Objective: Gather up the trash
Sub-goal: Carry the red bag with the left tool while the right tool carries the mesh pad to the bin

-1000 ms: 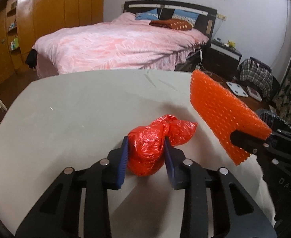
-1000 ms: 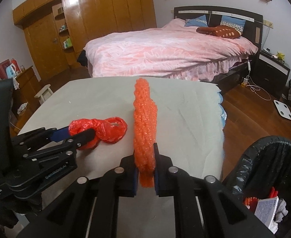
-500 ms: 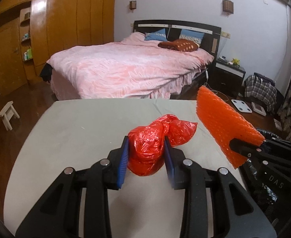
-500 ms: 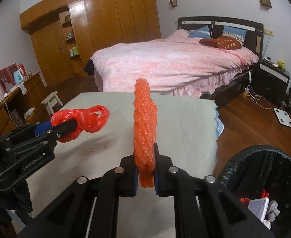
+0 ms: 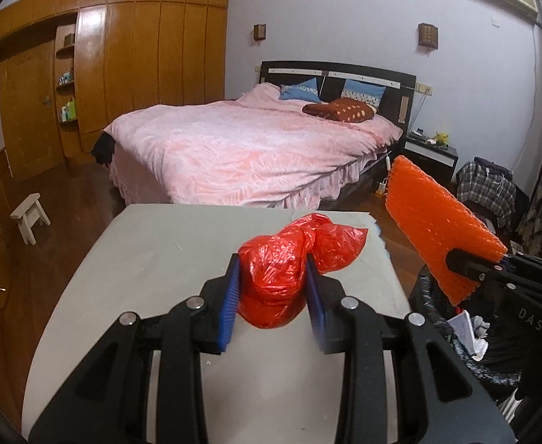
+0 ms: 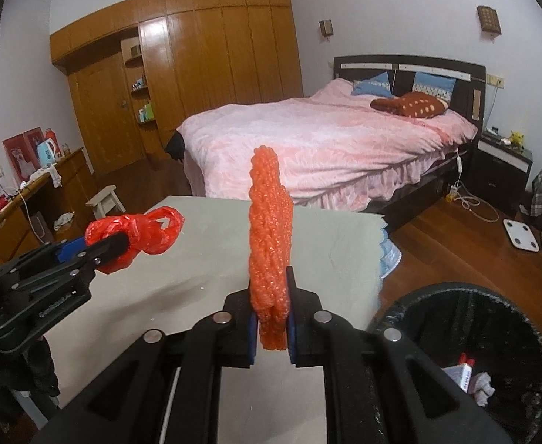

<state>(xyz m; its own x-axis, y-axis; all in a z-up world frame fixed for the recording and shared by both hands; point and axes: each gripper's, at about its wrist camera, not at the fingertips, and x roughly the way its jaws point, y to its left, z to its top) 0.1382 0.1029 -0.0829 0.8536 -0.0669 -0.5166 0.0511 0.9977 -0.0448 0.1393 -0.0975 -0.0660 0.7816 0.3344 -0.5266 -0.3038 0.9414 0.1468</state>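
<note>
My left gripper is shut on a crumpled red plastic bag, held in the air above the grey table. From the right wrist view the same red plastic bag hangs at the left in the left gripper. My right gripper is shut on an orange bubble-wrap sheet that stands upright edge-on. In the left wrist view the orange bubble-wrap sheet shows flat at the right, clamped by the right gripper. A black-lined trash bin with some rubbish inside sits low at the right.
A bed with a pink cover stands beyond the table. Wooden wardrobes line the far left wall. A small white stool is on the wood floor at left. A white scale and cables lie on the floor at right.
Both grippers have risen with their loads, so the table looks smaller and lower. The red bag, which sat on the table, now hangs clear of it. The bin has come further into view.
</note>
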